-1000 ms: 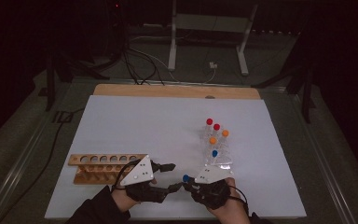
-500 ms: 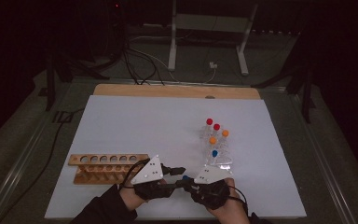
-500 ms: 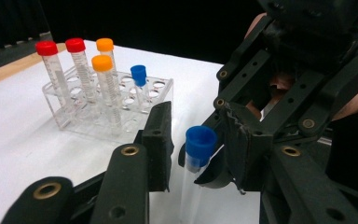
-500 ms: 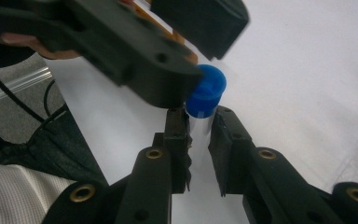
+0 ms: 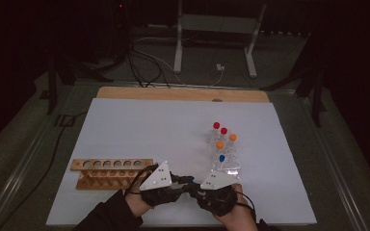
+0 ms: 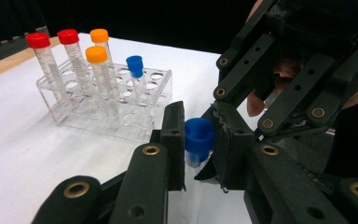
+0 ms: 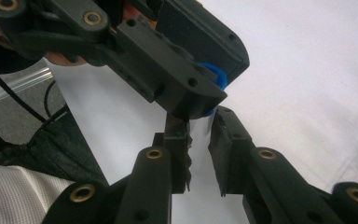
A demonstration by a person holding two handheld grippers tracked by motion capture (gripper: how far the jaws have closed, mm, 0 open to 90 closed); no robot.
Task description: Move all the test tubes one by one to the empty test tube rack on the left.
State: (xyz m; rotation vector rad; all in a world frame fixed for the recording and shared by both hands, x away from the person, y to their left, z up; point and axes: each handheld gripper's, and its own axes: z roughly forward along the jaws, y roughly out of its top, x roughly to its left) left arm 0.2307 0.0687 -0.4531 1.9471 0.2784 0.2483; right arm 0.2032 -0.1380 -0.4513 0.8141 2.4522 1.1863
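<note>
Standing upright: blue-capped tube (image 6: 198, 140) between tongs (image 6: 200, 154)

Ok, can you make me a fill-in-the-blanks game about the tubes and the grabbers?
1. The tube held between both grippers has a ____ cap.
2. The clear rack holds two red-capped tubes, two ____-capped tubes and one blue-capped tube.
3. The wooden rack lies at the ____ of the high view.
4. The left gripper has just been ____ its jaws on the tube's cap.

Missing words: blue; orange; left; closing
</note>
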